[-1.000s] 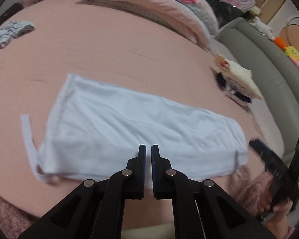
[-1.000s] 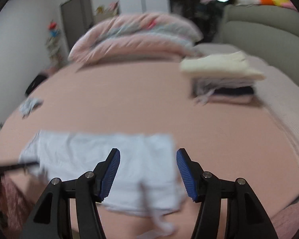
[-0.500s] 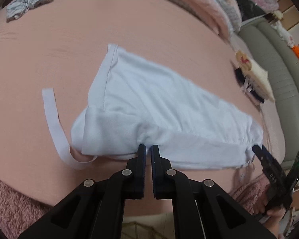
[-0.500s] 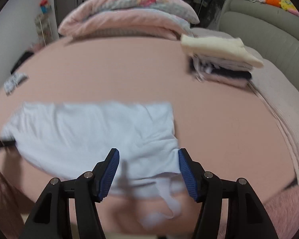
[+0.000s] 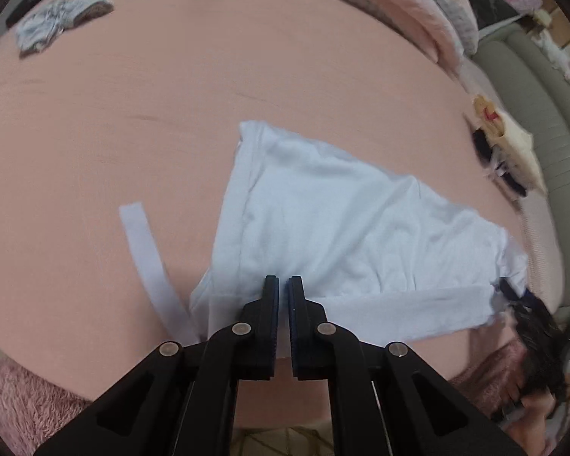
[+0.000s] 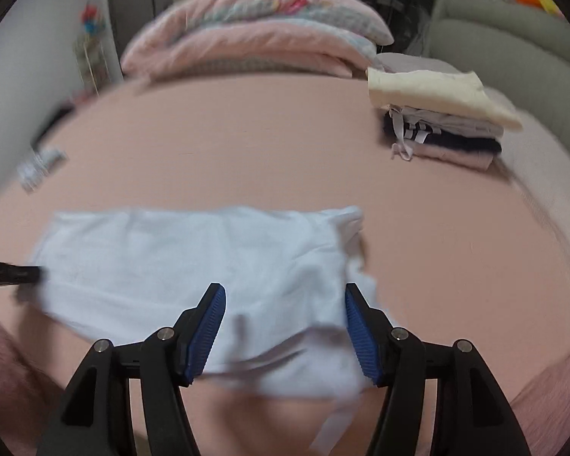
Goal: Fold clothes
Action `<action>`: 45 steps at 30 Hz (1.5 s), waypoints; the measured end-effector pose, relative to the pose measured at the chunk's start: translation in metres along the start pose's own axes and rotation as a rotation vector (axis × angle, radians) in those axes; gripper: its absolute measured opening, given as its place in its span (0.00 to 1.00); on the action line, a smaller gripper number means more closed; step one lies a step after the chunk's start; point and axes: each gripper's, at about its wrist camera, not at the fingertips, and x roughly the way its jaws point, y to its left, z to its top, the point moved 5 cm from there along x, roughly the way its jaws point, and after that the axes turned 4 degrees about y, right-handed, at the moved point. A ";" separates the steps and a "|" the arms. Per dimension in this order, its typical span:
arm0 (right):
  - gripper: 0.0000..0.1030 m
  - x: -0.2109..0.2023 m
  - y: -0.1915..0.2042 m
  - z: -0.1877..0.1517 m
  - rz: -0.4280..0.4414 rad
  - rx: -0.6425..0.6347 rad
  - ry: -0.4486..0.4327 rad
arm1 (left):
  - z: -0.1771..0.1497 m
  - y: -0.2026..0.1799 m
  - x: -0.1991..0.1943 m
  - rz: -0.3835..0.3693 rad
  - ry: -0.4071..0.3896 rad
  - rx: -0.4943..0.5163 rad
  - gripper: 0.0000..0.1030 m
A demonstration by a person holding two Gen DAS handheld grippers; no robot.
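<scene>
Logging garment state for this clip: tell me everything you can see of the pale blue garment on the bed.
The pale blue garment is a thin, soft-looking knit piece, lying mostly flat and lightly wrinkled on the pink bed sheet. Its near edge is folded over into a band, and a loose flat strap trails off one end. The left gripper, jaws together, pinches that near edge. The right gripper hangs open over the other end, where another strap dangles; contact there is unclear because of blur.

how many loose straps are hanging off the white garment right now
2: one strap trails on the bed beside the left tool, one below the right tool. Others may be hidden.
</scene>
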 end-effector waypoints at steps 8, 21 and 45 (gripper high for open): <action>0.60 0.000 -0.040 0.013 0.125 0.070 0.020 | 0.036 -0.019 -0.040 -0.046 -0.186 0.104 0.04; 0.62 0.031 -0.102 0.033 0.210 0.231 0.096 | 0.064 -0.014 0.005 0.279 -0.237 0.200 0.04; 0.57 0.012 -0.035 0.050 0.173 0.075 0.031 | 0.017 -0.072 0.024 0.082 -0.155 0.109 0.06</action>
